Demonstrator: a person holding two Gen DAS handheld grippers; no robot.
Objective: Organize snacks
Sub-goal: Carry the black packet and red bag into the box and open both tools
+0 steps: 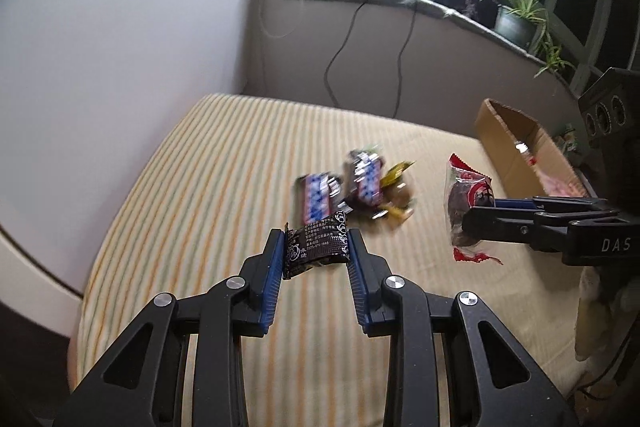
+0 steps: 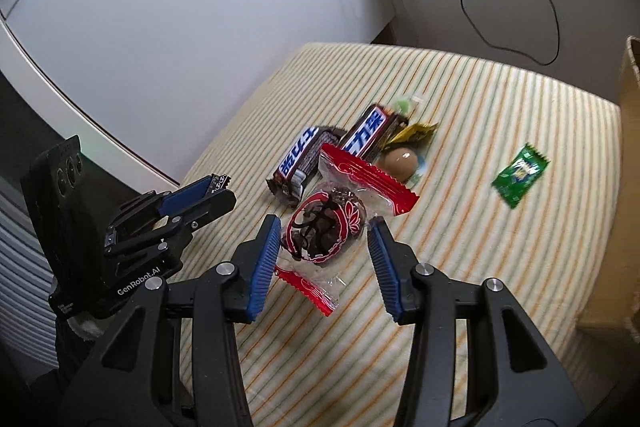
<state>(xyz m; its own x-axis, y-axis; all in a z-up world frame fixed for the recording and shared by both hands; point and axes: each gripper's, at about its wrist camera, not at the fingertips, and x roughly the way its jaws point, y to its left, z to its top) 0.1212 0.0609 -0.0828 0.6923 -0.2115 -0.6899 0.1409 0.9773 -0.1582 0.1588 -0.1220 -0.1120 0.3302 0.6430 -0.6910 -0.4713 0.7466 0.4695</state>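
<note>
Left gripper (image 1: 316, 247) fingers pinch a black sachet (image 1: 316, 245); right gripper (image 2: 326, 241) fingers clamp a red-ended snack (image 2: 324, 227).

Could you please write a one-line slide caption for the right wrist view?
Right tongs grip a red-edged clear snack packet above the striped cloth, with two chocolate bars behind.

Left gripper (image 1: 315, 247) clamps a black packet (image 1: 315, 245) above a striped cloth (image 1: 180, 227). At right, the right gripper (image 1: 478, 215) grips a red-edged snack (image 1: 468, 195) near a cardboard box (image 1: 508, 143).
</note>
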